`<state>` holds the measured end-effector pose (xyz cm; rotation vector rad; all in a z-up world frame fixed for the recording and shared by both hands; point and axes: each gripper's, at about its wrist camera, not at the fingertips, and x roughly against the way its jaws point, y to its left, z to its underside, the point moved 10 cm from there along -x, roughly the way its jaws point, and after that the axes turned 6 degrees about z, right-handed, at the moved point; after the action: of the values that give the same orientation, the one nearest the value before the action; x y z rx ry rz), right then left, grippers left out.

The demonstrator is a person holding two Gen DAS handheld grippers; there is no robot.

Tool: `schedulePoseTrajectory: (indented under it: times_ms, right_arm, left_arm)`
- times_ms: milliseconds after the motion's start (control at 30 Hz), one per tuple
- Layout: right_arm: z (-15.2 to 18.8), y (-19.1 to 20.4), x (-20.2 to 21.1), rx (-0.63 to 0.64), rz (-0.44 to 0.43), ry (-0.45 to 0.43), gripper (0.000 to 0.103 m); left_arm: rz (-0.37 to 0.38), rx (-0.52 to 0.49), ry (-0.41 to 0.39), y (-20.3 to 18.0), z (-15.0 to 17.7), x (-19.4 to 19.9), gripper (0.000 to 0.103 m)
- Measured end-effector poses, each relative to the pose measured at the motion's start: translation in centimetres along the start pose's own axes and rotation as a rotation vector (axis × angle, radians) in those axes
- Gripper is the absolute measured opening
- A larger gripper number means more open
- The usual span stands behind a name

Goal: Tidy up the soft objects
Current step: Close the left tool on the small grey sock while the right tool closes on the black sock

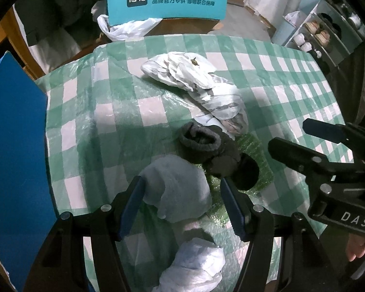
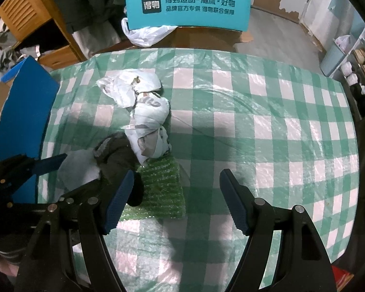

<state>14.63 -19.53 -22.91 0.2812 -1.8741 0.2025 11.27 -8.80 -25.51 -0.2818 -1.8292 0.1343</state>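
On the green-checked tablecloth (image 1: pixel 109 112) lie a pale grey soft cloth (image 1: pixel 177 189), dark grey socks (image 1: pixel 206 150), a white patterned garment bundle (image 1: pixel 202 85) and a green bubble-wrap sheet (image 2: pixel 160 189). A second white bundle (image 1: pixel 197 267) lies nearer. My left gripper (image 1: pixel 182 187) is open, its jaws on either side of the grey cloth. My right gripper (image 2: pixel 177 177) is open and empty over the bubble wrap's right edge; it also shows in the left wrist view (image 1: pixel 294 136). The cloth (image 2: pixel 77 170), socks (image 2: pixel 116 155) and garment (image 2: pixel 146 112) show in the right wrist view.
A blue board (image 1: pixel 14 150) stands at the table's left edge. A teal sign (image 1: pixel 168 0) and a white plastic bag (image 1: pixel 126 28) sit behind the table. A shelf with shoes (image 1: pixel 321 34) stands at the right. A wooden cabinet (image 2: pixel 36 24) is at the back left.
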Motion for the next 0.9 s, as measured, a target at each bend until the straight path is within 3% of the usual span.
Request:
schedulePoseTrajectory:
  times_ms: [33,100,200,300,900]
  right_arm:
    - [0.0,0.1,-0.1,0.003,-0.002,0.001,0.074]
    - [-0.1,0.5,-0.2,0.008,-0.007,0.001,0.074]
    - [-0.1,1.2,-0.2,0.021,-0.022,-0.003,0.074]
    - [-0.3,1.8,-0.1,0.035,-0.035,-0.01,0.074]
    - [-0.8,6.2,-1.9,0.089,-0.092,0.025,0.073]
  left_arm:
    - [0.006,-0.004,0.003,0.0,0.0,-0.1,0.065]
    - [0.01,-0.01,-0.001,0.1,0.0,-0.1,0.05]
    - [0.031,-0.009,-0.001,0.2,0.0,-0.1,0.038]
    - [0.041,-0.001,-0.007,0.6,0.1,0.2,0.033]
    - [0.008,0.021,-0.039,3.3,1.0,2.4,0.032]
